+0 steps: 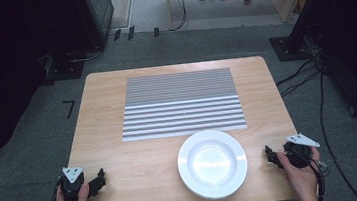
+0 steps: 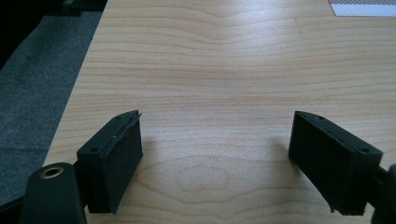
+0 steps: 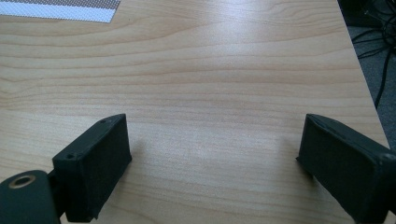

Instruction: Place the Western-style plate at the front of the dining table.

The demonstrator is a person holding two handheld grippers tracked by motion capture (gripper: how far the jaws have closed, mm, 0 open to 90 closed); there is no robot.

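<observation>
A stack of white plates (image 1: 213,163) rests on the wooden table (image 1: 143,169) near its front edge, right of centre. A grey striped mat (image 1: 182,103) lies flat on the table's far half. My left gripper (image 1: 98,181) sits at the front left corner in a hand, open, with bare wood between its jaws (image 2: 217,163). At the front right corner, just right of the plates, my right gripper (image 1: 271,154) is also open and empty (image 3: 212,172). A corner of the mat (image 3: 60,10) shows at the upper left of the right gripper view, and another corner of the mat (image 2: 364,7) at the upper right of the left gripper view.
Grey carpet floor (image 1: 22,162) surrounds the table. Black cables (image 1: 326,115) run along the floor to the right, and dark stands (image 1: 291,43) rise behind the table on both sides. The table's left edge (image 2: 77,93) runs close to my left gripper.
</observation>
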